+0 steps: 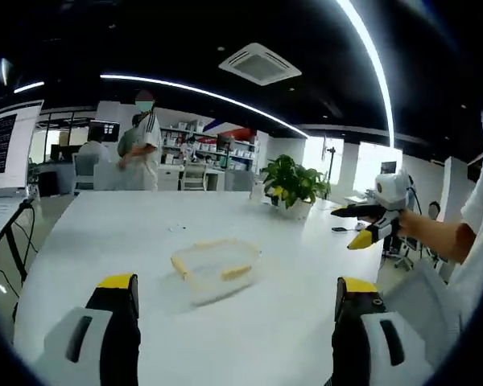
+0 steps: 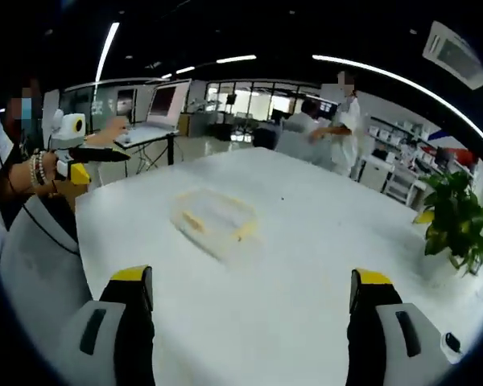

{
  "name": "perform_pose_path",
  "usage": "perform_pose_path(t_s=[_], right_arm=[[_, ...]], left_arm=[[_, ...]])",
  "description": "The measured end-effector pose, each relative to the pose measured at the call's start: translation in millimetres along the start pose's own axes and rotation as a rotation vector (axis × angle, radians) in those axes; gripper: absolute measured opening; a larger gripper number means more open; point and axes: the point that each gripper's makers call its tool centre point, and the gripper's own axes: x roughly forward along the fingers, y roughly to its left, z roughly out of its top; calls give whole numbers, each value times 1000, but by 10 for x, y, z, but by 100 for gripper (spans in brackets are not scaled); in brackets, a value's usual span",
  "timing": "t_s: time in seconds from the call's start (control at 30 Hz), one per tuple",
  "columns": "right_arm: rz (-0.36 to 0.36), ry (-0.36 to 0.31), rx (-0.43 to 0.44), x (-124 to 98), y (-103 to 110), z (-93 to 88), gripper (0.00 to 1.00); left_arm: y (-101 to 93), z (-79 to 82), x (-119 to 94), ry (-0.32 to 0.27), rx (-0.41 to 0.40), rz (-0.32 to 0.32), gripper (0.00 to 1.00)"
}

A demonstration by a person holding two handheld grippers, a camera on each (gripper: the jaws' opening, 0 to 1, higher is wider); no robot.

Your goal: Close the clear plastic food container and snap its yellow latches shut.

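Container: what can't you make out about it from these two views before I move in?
- Container: left gripper view, too small and clear to tell whether the lid is seated.
- Latches: right gripper view, blurred yellow streaks; open or snapped, cannot tell.
- Container's far side: right gripper view, washed out against the white table.

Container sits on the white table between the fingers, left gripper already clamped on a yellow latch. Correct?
No. In the left gripper view the left gripper is open and apart from the container, gripping nothing. The container does sit on the white table.
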Motion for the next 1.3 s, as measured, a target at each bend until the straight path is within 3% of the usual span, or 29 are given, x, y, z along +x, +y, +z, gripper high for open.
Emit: perform_pose_path(t_s=[0.13, 0.23, 0.3, 0.43, 0.73, 0.83, 1.07, 1.2, 1.3], right_arm=[[-33, 10, 27, -125, 49, -178, 100], [-52, -17, 59, -227, 121, -255, 100], [-58, -29, 71, -263, 156, -287, 100], [-67, -39, 99, -323, 200, -323, 100], [-96, -39, 113, -427, 295, -432, 99], [-103, 25, 99, -420, 279, -592, 100], [-96, 50, 110, -391, 313, -719, 100], [-96, 132, 108, -372, 322, -906, 100], [-89, 138, 145, -376, 314, -948, 100]], left_arm=[[-52, -227, -145, 53, 45, 41, 99], [-106, -220, -258, 64, 53, 41, 99], [-95, -168, -343, 39, 72, 56, 99], [-80, -180, -470, 7, 10, 96, 98], [-122, -474, -583, 64, 0, 149, 99], [-119, -504, -591, 58, -22, 155, 99], [-124, -577, -574, 71, -74, 153, 99], [-147, -744, -552, 149, -130, 138, 99], [-116, -734, -545, 134, -127, 146, 99]])
